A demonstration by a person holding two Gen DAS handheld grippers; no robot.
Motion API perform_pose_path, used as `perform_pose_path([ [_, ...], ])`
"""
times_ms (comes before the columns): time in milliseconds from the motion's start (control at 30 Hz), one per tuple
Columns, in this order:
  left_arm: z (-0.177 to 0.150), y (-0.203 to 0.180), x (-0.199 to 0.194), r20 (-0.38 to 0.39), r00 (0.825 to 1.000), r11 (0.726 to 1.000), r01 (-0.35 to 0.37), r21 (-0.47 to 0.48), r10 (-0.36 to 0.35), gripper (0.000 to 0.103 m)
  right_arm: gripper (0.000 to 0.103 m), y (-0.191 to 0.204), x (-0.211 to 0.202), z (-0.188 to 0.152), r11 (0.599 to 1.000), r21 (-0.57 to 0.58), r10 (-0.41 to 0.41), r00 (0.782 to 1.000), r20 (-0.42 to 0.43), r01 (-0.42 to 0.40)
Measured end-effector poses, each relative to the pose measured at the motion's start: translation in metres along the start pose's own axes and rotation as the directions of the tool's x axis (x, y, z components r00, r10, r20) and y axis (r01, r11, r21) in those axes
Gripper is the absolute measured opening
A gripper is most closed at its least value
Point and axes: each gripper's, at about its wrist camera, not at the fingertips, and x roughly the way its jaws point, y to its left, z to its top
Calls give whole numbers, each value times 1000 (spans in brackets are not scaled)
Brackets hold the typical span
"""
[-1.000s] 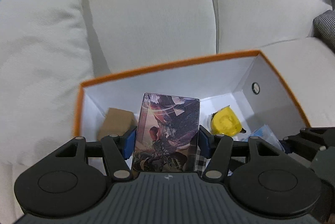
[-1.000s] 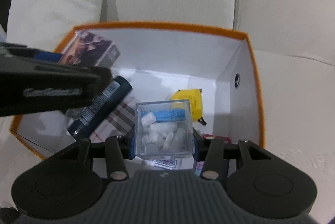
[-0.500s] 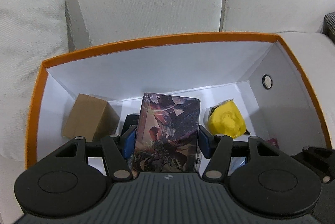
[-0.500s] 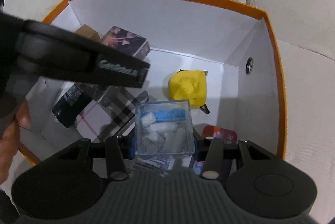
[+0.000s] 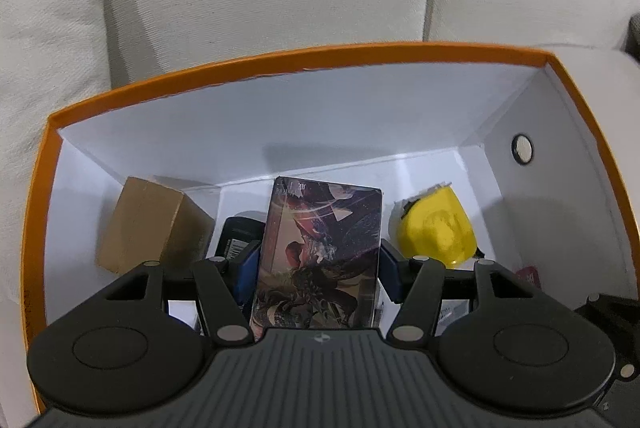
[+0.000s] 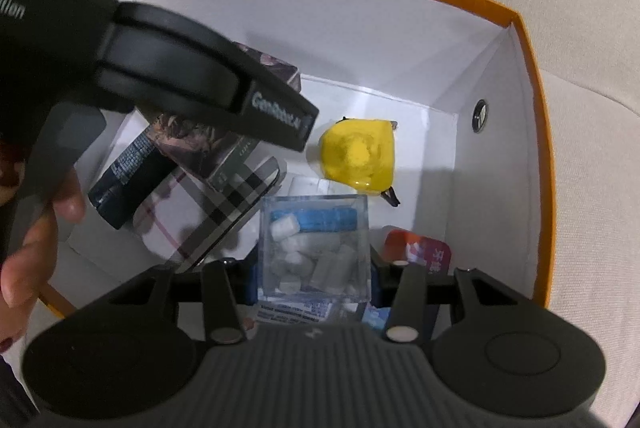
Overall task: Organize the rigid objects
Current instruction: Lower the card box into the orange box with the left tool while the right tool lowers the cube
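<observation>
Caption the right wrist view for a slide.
Right gripper holds a clear box of small pieces over the orange box.

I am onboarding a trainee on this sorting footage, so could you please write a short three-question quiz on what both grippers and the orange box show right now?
1. True or false: the left gripper is shut on a flat illustrated card box.
2. What does the right gripper hold? A) a yellow rounded plastic object B) a clear plastic cube of white and blue pieces C) a brown cardboard carton
3. Fill in: both grippers are held over the white-lined ____ cardboard box.

Key
1. True.
2. B: the clear plastic cube; the yellow rounded object and the brown cardboard carton sit inside the box.
3. Orange-rimmed.
</observation>
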Motion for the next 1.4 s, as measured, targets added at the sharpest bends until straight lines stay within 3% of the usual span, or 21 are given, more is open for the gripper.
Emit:
perform_pose_path([
  [100,-2,-1,3,-27,1000,1000,13,10,-13,68,49,2,1,-2,1000,-12,-2,1000,-13,2],
  [333,-2,17,12,-77,995,994,56,-89,-63,68,49,3,6,-3,1000,-13,-2,1000,-28,2],
  [600,-4,4,14,-71,997,1000,13,-22,-14,69,49,4,11,-2,1000,-22,-7,999,-50,6],
  [933,-3,-2,22,-83,997,1000,1,-15,-2,75,49,-1,29,4,1000,3,3,997,-78,-2],
  [1400,-6,-2,15,-56,998,1000,-13,1,13,76,50,1,25,4,1000,0,-4,998,-69,4],
])
